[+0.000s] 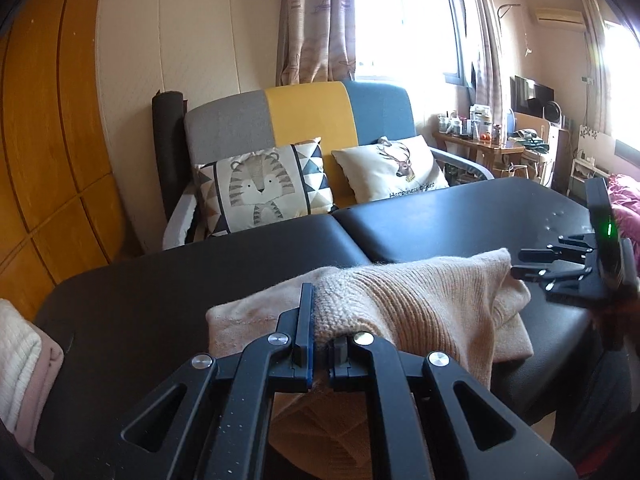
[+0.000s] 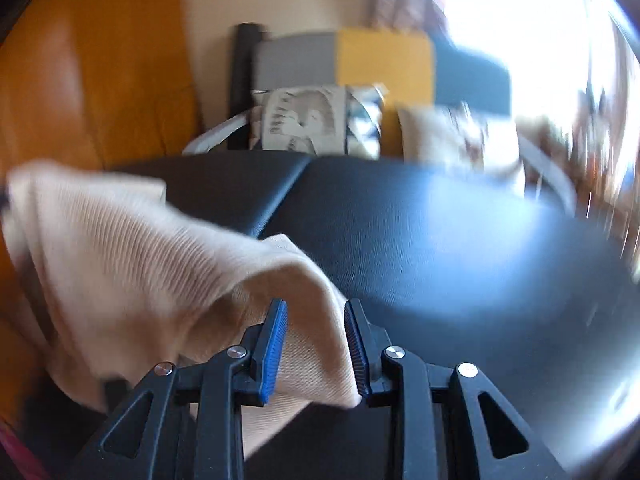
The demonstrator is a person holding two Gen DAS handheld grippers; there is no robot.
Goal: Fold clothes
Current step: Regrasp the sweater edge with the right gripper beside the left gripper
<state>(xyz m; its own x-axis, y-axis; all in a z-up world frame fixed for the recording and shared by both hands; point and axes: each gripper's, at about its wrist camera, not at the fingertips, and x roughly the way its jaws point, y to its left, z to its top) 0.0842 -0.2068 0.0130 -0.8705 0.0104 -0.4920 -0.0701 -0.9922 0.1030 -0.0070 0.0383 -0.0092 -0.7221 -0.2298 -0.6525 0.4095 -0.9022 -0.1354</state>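
Mid-fold: the left gripper pinched the beige sweater above the black table, the right gripper stood half-spread around a loose edge, needing closure next.

left tongs clamped tight, angled downward; right tongs half parted

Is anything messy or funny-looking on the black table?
Only the beige sweater: it's bunched in a lumpy heap on the black table, not flat. The left gripper pinches one fold; the right gripper's jaws stand apart around another. Nothing looks spilled or broken.
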